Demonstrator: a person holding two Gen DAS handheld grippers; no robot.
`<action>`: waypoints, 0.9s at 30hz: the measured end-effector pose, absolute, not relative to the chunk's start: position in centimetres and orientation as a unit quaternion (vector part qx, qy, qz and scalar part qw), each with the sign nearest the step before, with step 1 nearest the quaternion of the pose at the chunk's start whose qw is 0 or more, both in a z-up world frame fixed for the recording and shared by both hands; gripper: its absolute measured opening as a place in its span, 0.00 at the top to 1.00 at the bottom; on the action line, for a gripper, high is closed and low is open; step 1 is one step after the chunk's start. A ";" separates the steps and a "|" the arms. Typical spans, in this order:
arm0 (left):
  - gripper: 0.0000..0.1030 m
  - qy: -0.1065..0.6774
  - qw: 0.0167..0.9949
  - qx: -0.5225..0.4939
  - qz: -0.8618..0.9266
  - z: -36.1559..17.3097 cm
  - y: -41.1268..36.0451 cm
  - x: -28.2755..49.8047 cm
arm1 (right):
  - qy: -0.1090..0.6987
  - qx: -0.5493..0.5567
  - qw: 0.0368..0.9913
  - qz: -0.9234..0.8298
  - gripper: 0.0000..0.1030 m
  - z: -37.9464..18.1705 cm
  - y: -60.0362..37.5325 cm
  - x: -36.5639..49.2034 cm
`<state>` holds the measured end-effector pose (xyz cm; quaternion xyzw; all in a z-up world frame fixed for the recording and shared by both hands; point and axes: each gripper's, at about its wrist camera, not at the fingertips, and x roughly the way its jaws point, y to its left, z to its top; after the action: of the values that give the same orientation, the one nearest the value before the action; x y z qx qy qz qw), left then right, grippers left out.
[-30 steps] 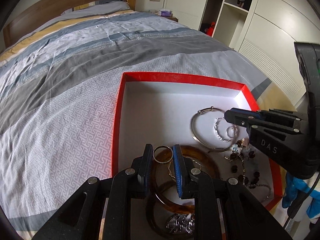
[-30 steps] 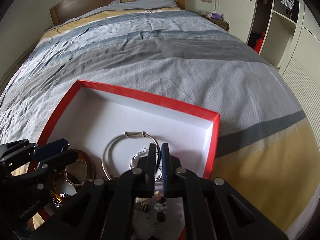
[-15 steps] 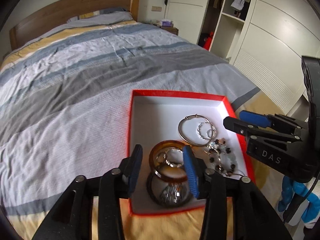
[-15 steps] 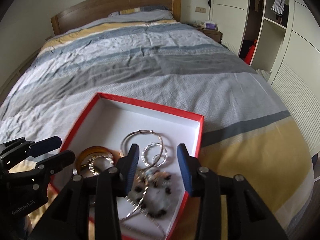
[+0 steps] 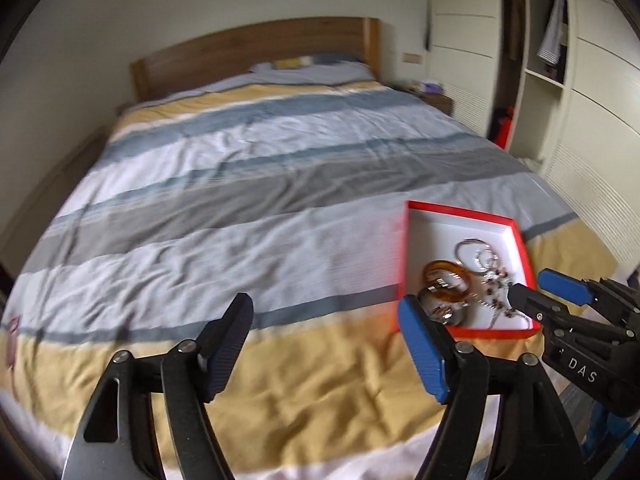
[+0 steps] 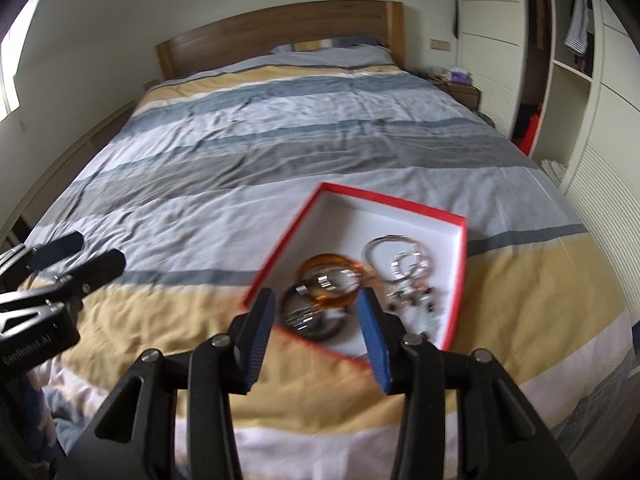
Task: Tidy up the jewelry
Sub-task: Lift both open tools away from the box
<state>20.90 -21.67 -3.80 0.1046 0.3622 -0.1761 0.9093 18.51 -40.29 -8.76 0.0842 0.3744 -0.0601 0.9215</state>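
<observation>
A red box with a white inside lies on the bed near its foot. In it are an amber bangle, a dark bangle, a large silver hoop, smaller silver rings and a dark beaded piece. My left gripper is wide open and empty, above the yellow stripe left of the box. My right gripper is open and empty, pulled back above the box's near edge; it also shows in the left wrist view.
The bed has a striped cover of grey, blue, white and yellow, and a wooden headboard. White wardrobes line the right wall, with a nightstand by the bed. The left gripper's body shows at the left of the right wrist view.
Both grippers opened over the jewelry in the box and pulled back and up. The left gripper also swung left, so the box now sits to its right.
</observation>
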 end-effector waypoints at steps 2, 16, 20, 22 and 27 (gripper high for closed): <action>0.24 0.353 0.916 0.106 -0.159 -2.8 -19.8 19.4 | 0.369 0.083 0.924 -0.049 0.59 -8.1 -38.5 17.6; 0.12 0.313 0.941 0.095 -0.088 0.7 -11.1 11.4 | 0.333 0.043 0.942 -0.017 0.45 -4.4 -29.8 11.3; 0.10 0.298 0.948 0.088 -0.076 1.5 -9.5 9.6 | 0.320 0.041 0.946 -0.016 0.39 -3.4 -28.7 9.7; 0.10 0.292 0.950 0.085 -0.071 1.9 -8.7 8.7 | 0.316 0.039 0.948 -0.016 0.37 -3.1 -28.2 9.1; 0.06 0.281 0.955 0.075 -0.061 2.4 -7.1 6.5 | 0.306 0.037 0.951 -0.013 0.35 -2.6 -26.7 7.3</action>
<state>6.54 -7.10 2.44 0.0751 0.2812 -0.0608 0.9548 7.25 -26.73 -2.62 0.0366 0.3065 -0.0134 0.9511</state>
